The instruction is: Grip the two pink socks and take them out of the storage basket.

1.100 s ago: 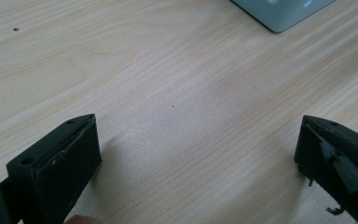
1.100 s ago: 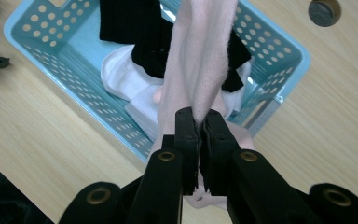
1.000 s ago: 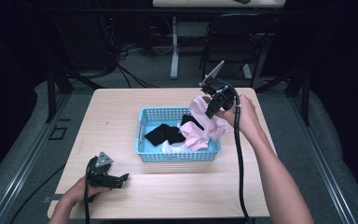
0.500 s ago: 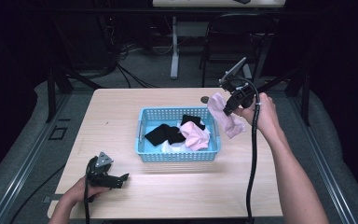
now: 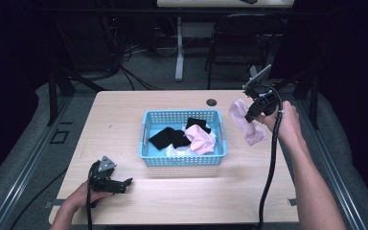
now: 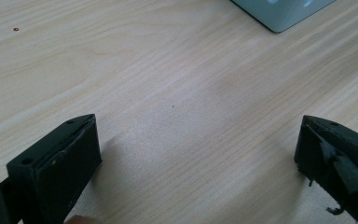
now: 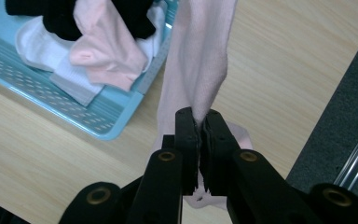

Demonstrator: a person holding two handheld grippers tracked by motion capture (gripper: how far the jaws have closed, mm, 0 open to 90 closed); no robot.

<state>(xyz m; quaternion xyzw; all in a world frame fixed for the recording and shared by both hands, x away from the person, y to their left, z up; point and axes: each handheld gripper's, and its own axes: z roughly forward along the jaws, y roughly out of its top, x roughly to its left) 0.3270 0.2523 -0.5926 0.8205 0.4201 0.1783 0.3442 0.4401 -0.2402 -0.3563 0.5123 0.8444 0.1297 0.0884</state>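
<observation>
A pink sock [image 5: 246, 123] is pinched between the fingers [image 7: 187, 135] of the right gripper [image 5: 254, 109] and is held in the air to the right of the basket [image 5: 182, 161], just outside its right wall and above bare worktop [image 5: 124, 115]; in the right gripper view the fingers are seen clenched on the cloth, with the sock [image 7: 196, 60] running straight away from them toward the basket rim [image 7: 98, 128] and a shorter fold bunched back beneath them; its long axis is thus hung roughly up and down, slanting from the basket side at the top toward the person at the bottom. The move to come is judged to be a lowering of the sock onto the worktop right of the basket, so what counts is that the sock lies wholly clear of the basket wall and that free worktop is below it. The right gripper is by far the nearer one; the left gripper [image 5: 109, 178] is rested on the worktop well to the front-left of the basket, its fingers [image 6: 56, 161] released and spread wide over bare wood with nothing between them. More socks, black [image 5: 168, 138], pink and white, are left heaped in the basket.
</observation>
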